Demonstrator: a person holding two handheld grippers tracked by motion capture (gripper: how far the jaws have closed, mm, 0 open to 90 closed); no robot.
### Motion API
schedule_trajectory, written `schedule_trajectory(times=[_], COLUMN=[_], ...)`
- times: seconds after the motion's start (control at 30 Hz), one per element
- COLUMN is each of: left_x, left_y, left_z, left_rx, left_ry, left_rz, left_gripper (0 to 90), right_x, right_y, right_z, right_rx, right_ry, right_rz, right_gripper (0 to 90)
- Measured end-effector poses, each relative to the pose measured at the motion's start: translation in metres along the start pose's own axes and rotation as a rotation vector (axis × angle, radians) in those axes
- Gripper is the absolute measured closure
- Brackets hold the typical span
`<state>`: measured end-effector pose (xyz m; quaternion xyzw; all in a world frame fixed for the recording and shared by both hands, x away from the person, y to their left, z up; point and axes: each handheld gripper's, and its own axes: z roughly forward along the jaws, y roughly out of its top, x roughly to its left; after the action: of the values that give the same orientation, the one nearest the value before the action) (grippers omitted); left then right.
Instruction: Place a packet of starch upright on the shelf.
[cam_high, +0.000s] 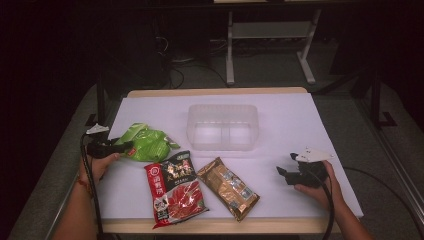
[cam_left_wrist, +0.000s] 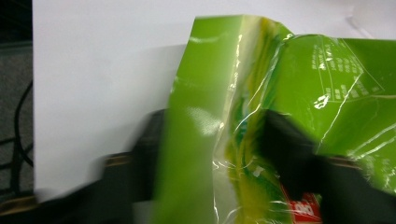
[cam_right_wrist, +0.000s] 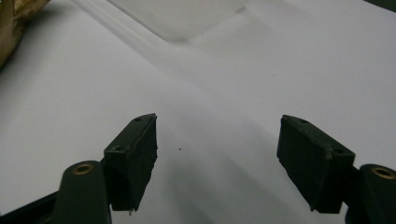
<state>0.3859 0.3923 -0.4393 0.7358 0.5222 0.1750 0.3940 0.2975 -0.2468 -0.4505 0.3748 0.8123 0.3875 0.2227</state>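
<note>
Left gripper (cam_high: 119, 146) at table's left edge, jaws clamped on green packet (cam_high: 147, 142), right gripper (cam_high: 285, 169) near right, jaws wide and empty, red packet (cam_high: 175, 190) and brown packet (cam_high: 228, 188) near centre, clear tub (cam_high: 223, 127) beyond, white table (cam_high: 290, 120)

we see our left gripper (cam_left_wrist: 219, 154) clamped on the crinkled green snack bag (cam_left_wrist: 261, 107), blurred, over the white table sheet (cam_left_wrist: 102, 70).

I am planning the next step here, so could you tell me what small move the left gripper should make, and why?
Probably lift the crinkled green plastic snack bag slightly off the white table sheet: the left gripper has its jaws on either side of the bag's edge, and the clear plastic container sits open nearby.
</note>
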Motion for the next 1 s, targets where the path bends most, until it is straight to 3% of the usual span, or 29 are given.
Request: schedule_trajectory(times=[0.07,0.1,0.2,0.27,0.33,0.37,0.43,0.5,0.57,0.67,0.73,0.83,0.9,1.0], left_x=[0.004,0.004,0.001,-0.004,-0.004,-0.003,-0.003,-0.005,-0.006,-0.01,-0.012,-0.011,-0.012,-0.013], left_y=[0.0,0.0,0.002,0.004,0.005,0.005,0.006,0.007,0.01,0.013,0.013,0.015,0.015,0.015], left_z=[-0.002,-0.003,-0.005,-0.007,-0.008,-0.008,-0.006,-0.001,0.004,0.01,0.015,0.017,0.016,0.016], left_rx=[-0.004,-0.008,-0.013,-0.02,-0.024,-0.025,-0.013,0.0,0.013,0.026,0.043,0.048,0.054,0.065], left_ry=[-0.031,-0.035,-0.04,-0.041,-0.041,-0.073,-0.06,-0.073,-0.082,-0.072,-0.077,-0.099,-0.113,-0.087], left_rz=[-0.035,-0.034,-0.008,0.021,0.022,0.004,-0.009,0.007,-0.004,0.017,0.016,0.003,0.013,0.032], left_gripper=[67.7,73.6,86.7,89.7,89.6,86.1,72.7,72.0,61.6,56.0,47.8,53.6,65.8,82.8], right_x=[0.001,0.001,0.002,0.003,0.003,0.003,0.004,0.004,0.004,0.003,0.003,0.003,0.003,0.003], right_y=[0.0,0.001,0.001,0.001,0.001,0.001,0.001,0.0,0.0,0.0,0.0,0.0,0.0,0.0], right_z=[0.001,0.001,0.002,0.003,0.003,0.005,0.007,0.009,0.009,0.01,0.01,0.011,0.011,0.012], right_rx=[0.001,0.003,0.005,0.014,0.015,0.023,0.033,0.041,0.043,0.044,0.044,0.048,0.049,0.053], right_ry=[0.001,0.003,0.008,0.007,0.01,0.01,0.01,0.019,0.02,0.02,0.024,0.028,0.028,0.031], right_rz=[0.0,0.0,0.0,-0.008,-0.008,-0.008,-0.007,-0.001,-0.004,0.0,0.005,0.007,0.005,0.006], right_gripper=[28.6,28.6,28.8,29.2,29.2,29.4,29.5,29.5,29.5,29.5,29.5,29.6,29.6,29.6])
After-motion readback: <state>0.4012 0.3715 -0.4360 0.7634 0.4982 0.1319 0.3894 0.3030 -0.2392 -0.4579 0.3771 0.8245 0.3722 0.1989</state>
